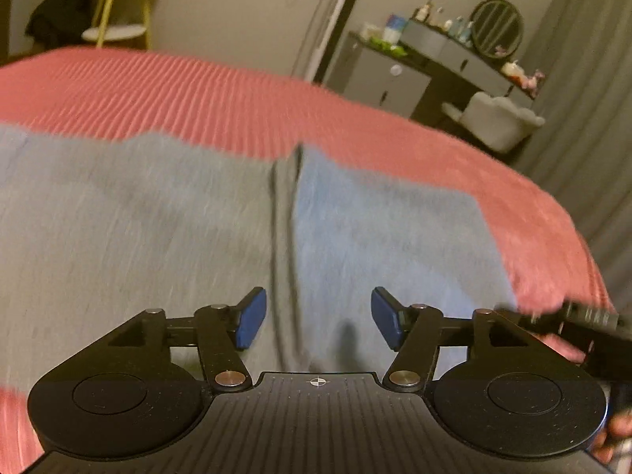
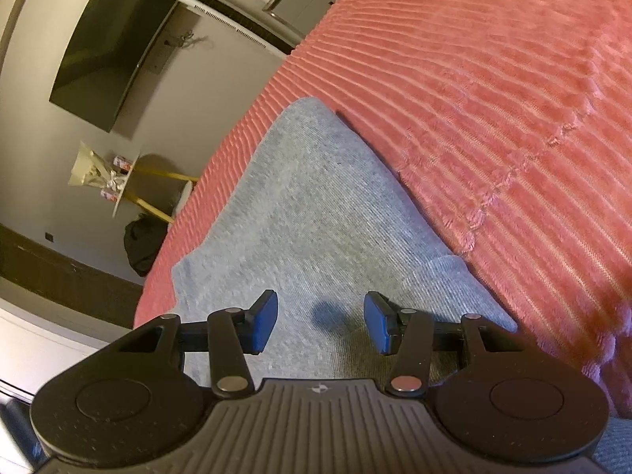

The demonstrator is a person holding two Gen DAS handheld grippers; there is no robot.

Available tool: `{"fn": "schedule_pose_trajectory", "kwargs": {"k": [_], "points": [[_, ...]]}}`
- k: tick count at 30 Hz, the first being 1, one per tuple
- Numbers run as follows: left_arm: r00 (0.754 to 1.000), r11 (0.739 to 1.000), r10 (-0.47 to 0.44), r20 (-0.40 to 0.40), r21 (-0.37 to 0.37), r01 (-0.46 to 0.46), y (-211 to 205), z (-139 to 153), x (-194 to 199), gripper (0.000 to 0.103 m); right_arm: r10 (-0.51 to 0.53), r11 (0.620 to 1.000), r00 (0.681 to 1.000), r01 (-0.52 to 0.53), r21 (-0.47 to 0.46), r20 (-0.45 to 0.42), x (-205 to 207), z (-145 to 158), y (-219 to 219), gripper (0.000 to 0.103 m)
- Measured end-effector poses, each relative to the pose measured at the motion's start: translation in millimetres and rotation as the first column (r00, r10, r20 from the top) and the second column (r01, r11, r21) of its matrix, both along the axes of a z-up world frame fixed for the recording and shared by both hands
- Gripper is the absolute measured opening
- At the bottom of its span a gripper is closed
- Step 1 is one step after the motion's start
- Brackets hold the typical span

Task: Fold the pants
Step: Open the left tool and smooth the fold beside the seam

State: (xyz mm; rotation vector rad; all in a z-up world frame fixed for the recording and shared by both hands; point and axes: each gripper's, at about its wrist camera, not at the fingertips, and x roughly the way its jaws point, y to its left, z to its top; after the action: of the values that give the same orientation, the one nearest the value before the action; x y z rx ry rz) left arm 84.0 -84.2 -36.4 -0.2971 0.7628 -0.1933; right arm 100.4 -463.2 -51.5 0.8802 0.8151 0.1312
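Note:
Light grey-blue pants point(image 1: 158, 229) lie flat on a pink ribbed bedspread point(image 1: 197, 91). In the left wrist view a dark seam or gap point(image 1: 282, 213) runs down the middle of the cloth. My left gripper point(image 1: 318, 318) is open and empty just above the pants. The other gripper's black body point(image 1: 584, 324) shows at the right edge. In the right wrist view the pants point(image 2: 316, 213) stretch away to a rounded end point(image 2: 308, 110). My right gripper point(image 2: 320, 322) is open and empty just above the cloth.
The bedspread point(image 2: 493, 98) spreads wide to the right of the pants. Beyond the bed stand a grey dresser with a round mirror point(image 1: 454, 51), a white chair point(image 1: 497, 118), a yellow-legged side table point(image 1: 118, 19), a wall TV point(image 2: 110, 47) and grey curtains point(image 1: 584, 98).

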Motion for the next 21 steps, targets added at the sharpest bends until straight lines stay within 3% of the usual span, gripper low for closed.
{"fn": "schedule_pose_trajectory", "kwargs": {"k": [3,9,13,16,21], "points": [[0.996,0.998,0.043,-0.078,-0.050,-0.047,5.3,-23.2,-6.4,0.065,0.013,1.000,1.000,-0.013,-0.020,-0.007,1.9,1.2,1.7,0.049],[0.999,0.990,0.014,-0.043,-0.137,-0.020,6.8,-27.7,-3.5,0.064,0.027,0.994,0.999,-0.030,-0.101,-0.032,1.5,9.0,10.6,0.049],[0.999,0.992,0.003,-0.036,-0.122,-0.007,13.4,-34.4,-9.6,0.057,0.038,0.987,0.998,-0.045,-0.151,-0.049,0.9,12.7,16.4,0.049],[0.999,0.986,-0.023,-0.032,-0.169,0.018,10.6,-33.9,-10.5,0.051,0.055,0.978,0.996,-0.069,-0.196,-0.075,2.6,14.8,25.3,0.049],[0.999,0.985,-0.024,-0.042,-0.170,0.017,11.1,-35.8,-8.0,0.047,0.057,0.969,0.992,-0.082,-0.235,-0.110,0.4,16.7,26.2,0.049]]}}
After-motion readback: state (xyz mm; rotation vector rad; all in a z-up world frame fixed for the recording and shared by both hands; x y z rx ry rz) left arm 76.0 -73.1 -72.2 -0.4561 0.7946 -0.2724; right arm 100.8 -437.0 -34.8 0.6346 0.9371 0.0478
